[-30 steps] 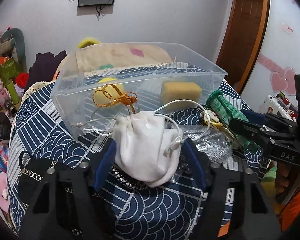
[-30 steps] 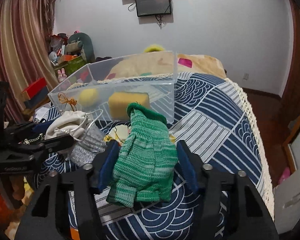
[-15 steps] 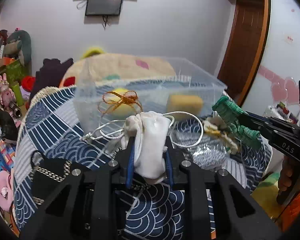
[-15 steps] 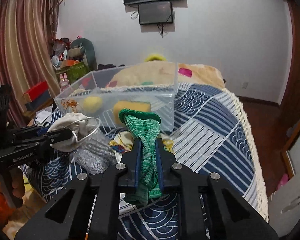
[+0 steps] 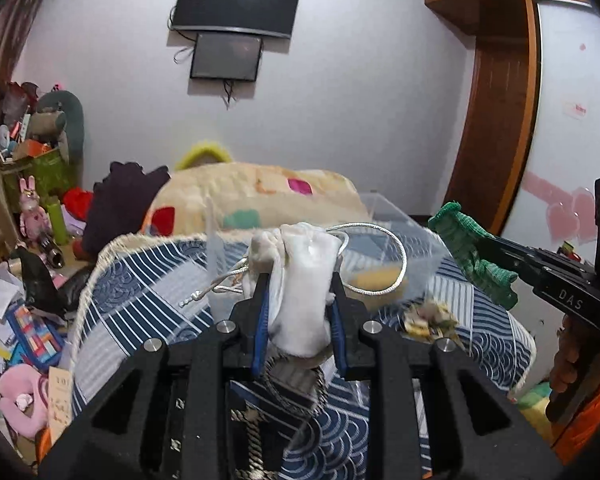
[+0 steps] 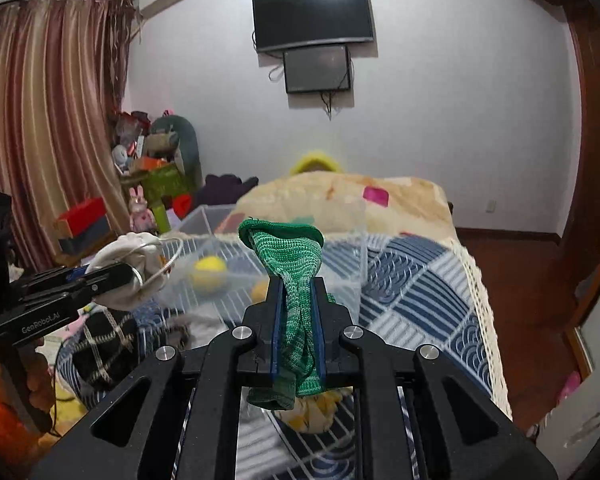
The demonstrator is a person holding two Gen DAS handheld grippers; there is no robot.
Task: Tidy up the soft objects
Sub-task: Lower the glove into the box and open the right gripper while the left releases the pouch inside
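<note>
My left gripper (image 5: 299, 284) is shut on a white drawstring pouch (image 5: 305, 280) and holds it up in front of the clear plastic bin (image 5: 396, 224); its silver cord (image 5: 396, 256) loops to the right. My right gripper (image 6: 298, 284) is shut on a green knit glove (image 6: 296, 264) and holds it raised before the bin (image 6: 260, 248). The glove also shows at the right of the left wrist view (image 5: 472, 256), and the pouch at the left of the right wrist view (image 6: 128, 268). A yellow ball (image 6: 209, 271) and a yellow sponge (image 5: 380, 280) lie in the bin.
The bin stands on a bed with a blue-and-white patterned cover (image 6: 412, 280). A yellow-white soft item (image 5: 430, 320) and a black chain bag (image 6: 104, 344) lie on the cover. A beige blanket (image 5: 252, 192) is behind the bin. Clutter fills the floor at left (image 5: 20, 320).
Both grippers went from open around their items to shut on them, then lifted the pouch and the glove off the bed cover, higher now than half a second ago.
</note>
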